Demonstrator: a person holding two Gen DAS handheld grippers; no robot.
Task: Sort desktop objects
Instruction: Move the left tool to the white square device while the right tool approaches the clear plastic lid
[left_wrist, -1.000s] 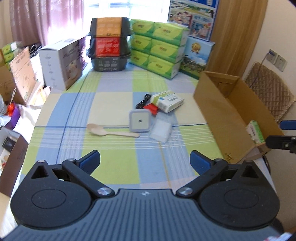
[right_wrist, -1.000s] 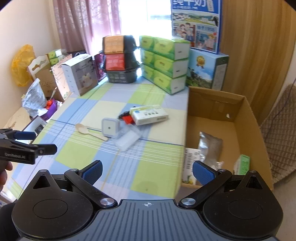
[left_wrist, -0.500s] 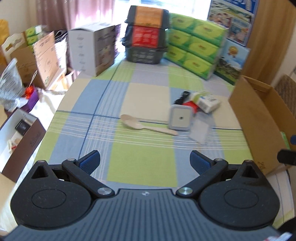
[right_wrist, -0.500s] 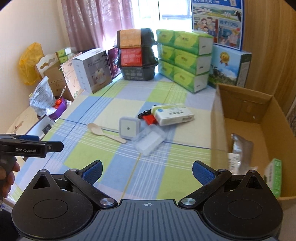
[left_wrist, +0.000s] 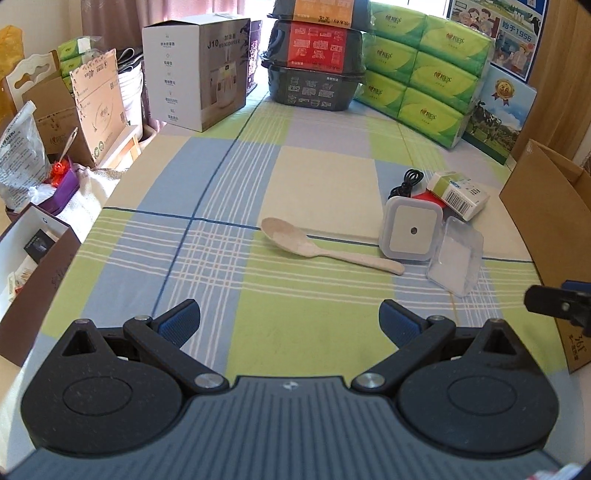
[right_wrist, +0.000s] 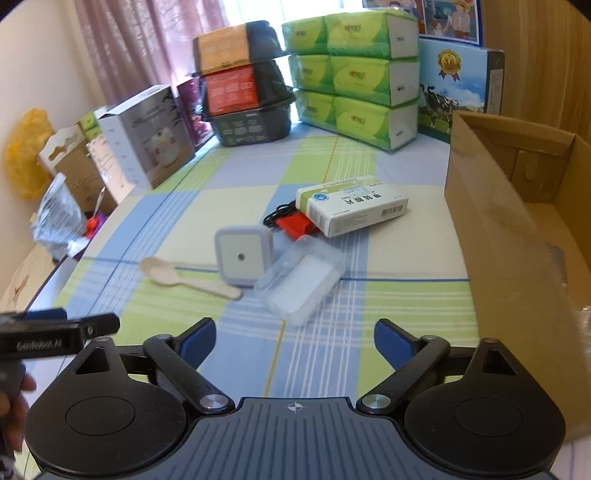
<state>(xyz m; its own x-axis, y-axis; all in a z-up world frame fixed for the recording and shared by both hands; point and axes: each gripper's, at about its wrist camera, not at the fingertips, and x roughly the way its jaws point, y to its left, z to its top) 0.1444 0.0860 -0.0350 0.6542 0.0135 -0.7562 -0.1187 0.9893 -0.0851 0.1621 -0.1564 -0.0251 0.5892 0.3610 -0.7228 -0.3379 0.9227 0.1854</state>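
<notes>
On the checked tablecloth lie a beige spoon (left_wrist: 325, 246) (right_wrist: 188, 277), a grey square night light (left_wrist: 410, 233) (right_wrist: 243, 254), a clear plastic case (left_wrist: 455, 254) (right_wrist: 301, 282), a white and green medicine box (left_wrist: 458, 194) (right_wrist: 351, 208) and a red item with a black cable (left_wrist: 408, 184) (right_wrist: 295, 223). My left gripper (left_wrist: 290, 320) is open and empty, short of the spoon. My right gripper (right_wrist: 294, 341) is open and empty, just short of the clear case. Each gripper shows at the edge of the other's view.
An open cardboard box (right_wrist: 517, 221) (left_wrist: 546, 206) stands at the table's right edge. Green tissue packs (left_wrist: 424, 70), stacked black trays (left_wrist: 317, 59) and a white appliance box (left_wrist: 199, 70) line the back. Open boxes and bags (left_wrist: 33, 240) sit off the left edge.
Both grippers have moved forward and lower toward the objects, which now look larger. The left view has swung left, so the spoon is near its centre. Both stay open.
</notes>
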